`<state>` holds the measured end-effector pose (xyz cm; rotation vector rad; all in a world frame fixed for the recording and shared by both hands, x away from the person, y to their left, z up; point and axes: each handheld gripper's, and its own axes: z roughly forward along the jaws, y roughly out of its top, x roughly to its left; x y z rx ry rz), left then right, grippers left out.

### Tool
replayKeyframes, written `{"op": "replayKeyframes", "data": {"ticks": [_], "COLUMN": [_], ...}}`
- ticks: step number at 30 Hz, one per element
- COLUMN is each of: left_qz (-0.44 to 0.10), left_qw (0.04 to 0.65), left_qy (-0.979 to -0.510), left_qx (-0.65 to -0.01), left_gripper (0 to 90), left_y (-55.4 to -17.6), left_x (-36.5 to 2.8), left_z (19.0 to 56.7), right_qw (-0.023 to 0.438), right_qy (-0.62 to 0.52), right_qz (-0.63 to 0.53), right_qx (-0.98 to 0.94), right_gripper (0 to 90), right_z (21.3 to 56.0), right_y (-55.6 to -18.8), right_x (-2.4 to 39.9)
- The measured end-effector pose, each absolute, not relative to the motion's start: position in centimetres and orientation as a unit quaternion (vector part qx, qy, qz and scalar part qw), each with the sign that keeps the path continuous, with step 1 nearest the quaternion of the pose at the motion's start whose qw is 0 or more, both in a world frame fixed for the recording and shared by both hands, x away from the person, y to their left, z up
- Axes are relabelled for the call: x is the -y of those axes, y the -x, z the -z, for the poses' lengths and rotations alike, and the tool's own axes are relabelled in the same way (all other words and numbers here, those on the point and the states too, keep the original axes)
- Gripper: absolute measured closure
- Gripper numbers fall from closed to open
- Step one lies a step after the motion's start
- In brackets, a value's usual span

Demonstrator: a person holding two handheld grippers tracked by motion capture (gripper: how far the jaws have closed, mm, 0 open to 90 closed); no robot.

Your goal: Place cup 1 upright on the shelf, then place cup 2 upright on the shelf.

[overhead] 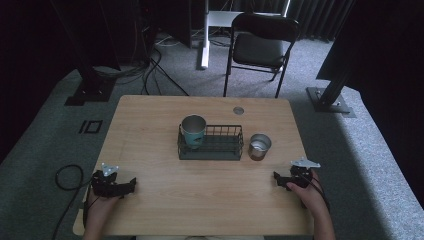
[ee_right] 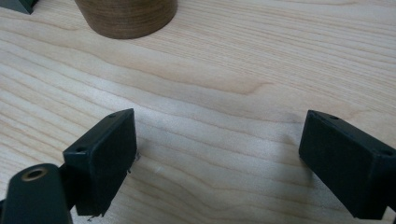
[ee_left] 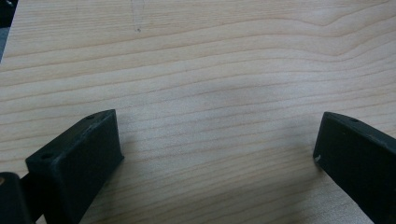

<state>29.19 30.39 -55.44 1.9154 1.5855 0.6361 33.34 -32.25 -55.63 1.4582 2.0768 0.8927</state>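
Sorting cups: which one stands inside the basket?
The teal cup, at the wire basket's left end. The steel cup stands outside, on the table.

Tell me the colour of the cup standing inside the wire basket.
Teal, with a pale metallic rim; the cup shows best in the high view.

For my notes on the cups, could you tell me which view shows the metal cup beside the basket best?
The high view: the metal cup stands whole, right of the wire basket. The right gripper view catches its base; the left gripper view faces bare table.
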Motion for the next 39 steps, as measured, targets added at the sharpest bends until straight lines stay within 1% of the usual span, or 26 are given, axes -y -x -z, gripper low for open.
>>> {"op": "replayKeyframes", "data": {"ticks": [39], "left_qz": [-0.237], "left_qw": [0.285], "left_qy": [-0.718], "left_qx": [-0.589], "left_gripper": [1.4], "left_y": [-29.04], "left_x": [-30.56], "left_z": [55.45], "right_qw": [0.221], "right_qy": [-0.521], "right_qz": [-0.325], "right_qx": [-0.758], "right_gripper": [10.9], "right_z": [55.61], "right_y": [-33.37], "right_x": [32.19]}}
